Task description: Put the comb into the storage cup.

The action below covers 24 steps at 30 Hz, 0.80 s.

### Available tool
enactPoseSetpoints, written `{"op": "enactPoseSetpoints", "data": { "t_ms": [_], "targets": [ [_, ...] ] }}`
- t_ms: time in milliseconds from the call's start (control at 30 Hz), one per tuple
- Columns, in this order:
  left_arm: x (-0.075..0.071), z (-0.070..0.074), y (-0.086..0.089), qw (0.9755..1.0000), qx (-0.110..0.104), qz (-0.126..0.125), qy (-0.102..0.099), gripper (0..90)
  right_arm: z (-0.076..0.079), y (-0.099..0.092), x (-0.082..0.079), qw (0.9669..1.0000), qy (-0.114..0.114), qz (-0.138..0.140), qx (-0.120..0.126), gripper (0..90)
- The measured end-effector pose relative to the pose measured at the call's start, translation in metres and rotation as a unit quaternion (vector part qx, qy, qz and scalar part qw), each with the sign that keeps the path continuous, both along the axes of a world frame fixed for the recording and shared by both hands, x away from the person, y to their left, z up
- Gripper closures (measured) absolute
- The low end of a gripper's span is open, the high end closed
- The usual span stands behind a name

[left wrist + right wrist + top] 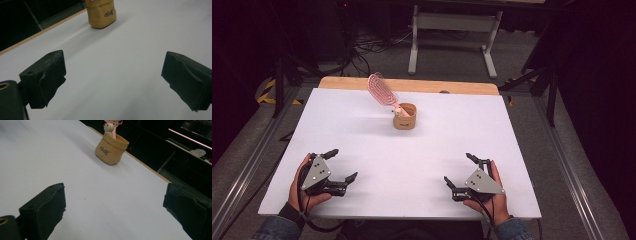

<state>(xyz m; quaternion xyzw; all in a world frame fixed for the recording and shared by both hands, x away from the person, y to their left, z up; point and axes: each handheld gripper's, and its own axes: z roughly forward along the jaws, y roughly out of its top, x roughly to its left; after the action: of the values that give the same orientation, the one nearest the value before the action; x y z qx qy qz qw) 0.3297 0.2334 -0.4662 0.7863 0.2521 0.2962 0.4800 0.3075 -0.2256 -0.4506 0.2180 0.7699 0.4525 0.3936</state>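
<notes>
A tan sack-shaped cup (405,116) stands on the white table top (362,135), behind its middle. A pink hairbrush (382,90) stands in it, handle down, head leaning up and to the left. The cup (101,13) sits far ahead in the left gripper view, and the right gripper view has the cup (111,148) with the brush handle (113,127) poking out. My left gripper (341,164) rests open near the front left. My right gripper (458,169) rests open near the front right. Both hold nothing.
A wooden strip (412,85) runs along the table's far edge. Beyond it stand a white table frame (452,30) and cables on the floor. Metal rails (562,165) flank the table on both sides.
</notes>
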Motion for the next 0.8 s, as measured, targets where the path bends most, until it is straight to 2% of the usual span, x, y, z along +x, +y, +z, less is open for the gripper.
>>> {"op": "enactPoseSetpoints", "data": {
  "t_ms": [267, 333, 367, 467, 667, 800],
  "targets": [
    [-0.0025, 0.0014, 0.0027, 1.0, -0.009, 0.0, -0.004, 6.5, 0.0002, 0.0028, -0.0006, 1.0, 0.0, 0.002, -0.004, 4.3],
    [-0.0025, 0.0013, 0.0024, 0.9999, -0.008, -0.001, -0.005, 6.5, 0.0006, 0.0038, -0.001, 1.0, -0.002, 0.003, -0.004, 4.3],
    [-0.0024, 0.0023, 0.0026, 1.0, 0.0, 0.0, -0.008, 6.5, 0.0007, 0.0041, -0.0011, 1.0, -0.003, 0.003, -0.004, 4.3],
    [-0.0022, 0.0024, 0.0022, 0.9999, -0.009, 0.0, -0.009, 6.6, -0.0002, 0.0042, -0.0008, 1.0, -0.002, 0.004, -0.006, 4.3],
    [-0.0007, 0.0024, 0.0015, 0.9999, -0.001, 0.001, -0.011, 6.6, 0.0002, 0.0024, -0.0003, 1.0, 0.0, 0.006, -0.002, 4.4],
    [-0.0005, 0.0028, 0.002, 0.9999, -0.003, 0.003, -0.009, 6.6, -0.0001, 0.0029, -0.0002, 1.0, 0.0, 0.007, -0.002, 4.4]
  ]
}}
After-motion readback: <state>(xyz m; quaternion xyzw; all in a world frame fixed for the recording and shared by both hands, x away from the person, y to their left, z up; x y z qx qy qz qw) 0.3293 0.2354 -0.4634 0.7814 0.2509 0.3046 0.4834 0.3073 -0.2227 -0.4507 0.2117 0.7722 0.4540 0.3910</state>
